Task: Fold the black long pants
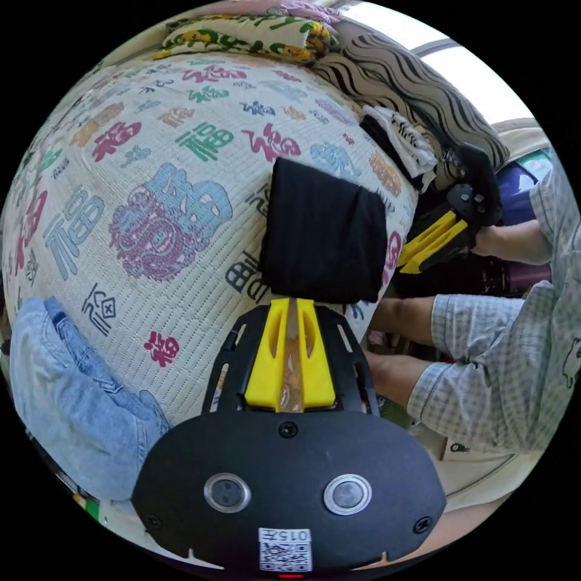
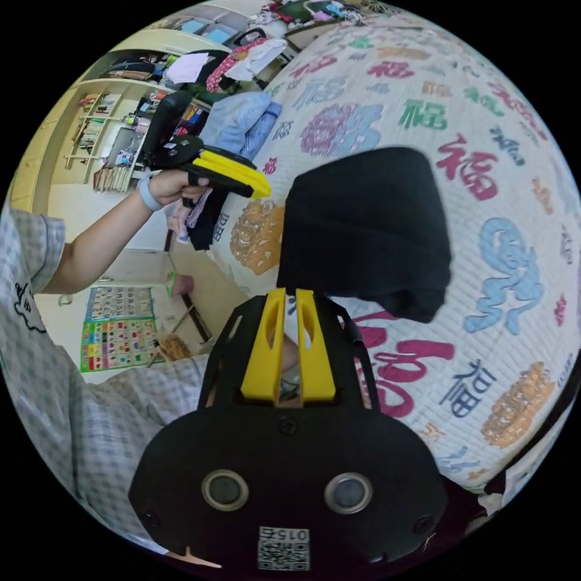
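The black long pants (image 1: 324, 233) lie folded into a compact rectangle on the patterned bed mat (image 1: 151, 181), near its edge. My left gripper (image 1: 291, 301) is shut, its yellow tips right at the near edge of the pants with nothing between them. In the right gripper view the pants (image 2: 363, 230) lie just beyond my right gripper (image 2: 289, 292), also shut and empty. The right gripper (image 1: 404, 261) hangs off the bed edge beside the pants, in a hand. The left gripper (image 2: 261, 184) hovers near a corner of the pants, apart from them.
Light blue jeans (image 1: 72, 387) (image 2: 242, 121) lie in a heap on the mat's edge. Black and white folded clothes (image 1: 399, 142), a striped blanket (image 1: 411, 85) and a printed pillow (image 1: 242, 36) line the far side. A person's checked sleeve (image 1: 502, 363) and shelves (image 2: 103, 133) stand beside the bed.
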Demonstrator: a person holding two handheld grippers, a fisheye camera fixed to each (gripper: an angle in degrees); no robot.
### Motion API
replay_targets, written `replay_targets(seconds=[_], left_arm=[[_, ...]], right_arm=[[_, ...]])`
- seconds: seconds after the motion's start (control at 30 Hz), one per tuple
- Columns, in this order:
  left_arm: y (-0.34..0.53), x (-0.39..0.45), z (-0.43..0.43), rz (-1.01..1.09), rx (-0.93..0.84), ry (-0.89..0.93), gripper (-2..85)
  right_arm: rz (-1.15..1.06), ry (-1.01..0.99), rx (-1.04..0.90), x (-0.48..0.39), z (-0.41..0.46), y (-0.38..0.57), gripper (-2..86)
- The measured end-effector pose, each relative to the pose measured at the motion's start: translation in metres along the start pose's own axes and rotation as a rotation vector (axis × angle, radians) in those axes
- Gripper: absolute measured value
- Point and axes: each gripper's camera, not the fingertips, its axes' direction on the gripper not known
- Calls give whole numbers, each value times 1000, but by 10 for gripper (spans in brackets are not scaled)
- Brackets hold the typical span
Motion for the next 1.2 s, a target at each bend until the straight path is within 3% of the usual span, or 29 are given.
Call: replay_targets(seconds=[0.13,0.27,0.53,0.6,0.73,0.8,0.87,0.97,1.07,1.2], left_arm=[[-17,-1,-8,-63,207,152,12],[-36,-9,30,-69,50,3,0],[-38,-28,55,-72,-41,-88,-2],[-43,-28,49,-72,-57,-93,11],[-72,-34,19,-5,73,-24,89],[-92,-43,16,-4,94,-40,95],[-111,-58,24,-33,97,-19,84],[-135,-92,54,-183,23,186,82],[-147,-104,77,-202,-74,205,68],[-147,-114,93,-256,-89,264,10]], right_arm=[[2,188,116,7,-12,-16,6],[53,196,-32,25,24,-31,-3],[237,92,26,50,33,-7,-6],[273,69,72,55,17,-4,-3],[466,44,280,95,-32,17,42],[544,12,277,119,-38,23,55],[644,-151,272,148,-35,29,65],[743,-396,311,170,-24,36,66],[802,-527,378,183,-20,40,52],[806,-534,399,187,-22,42,14]])
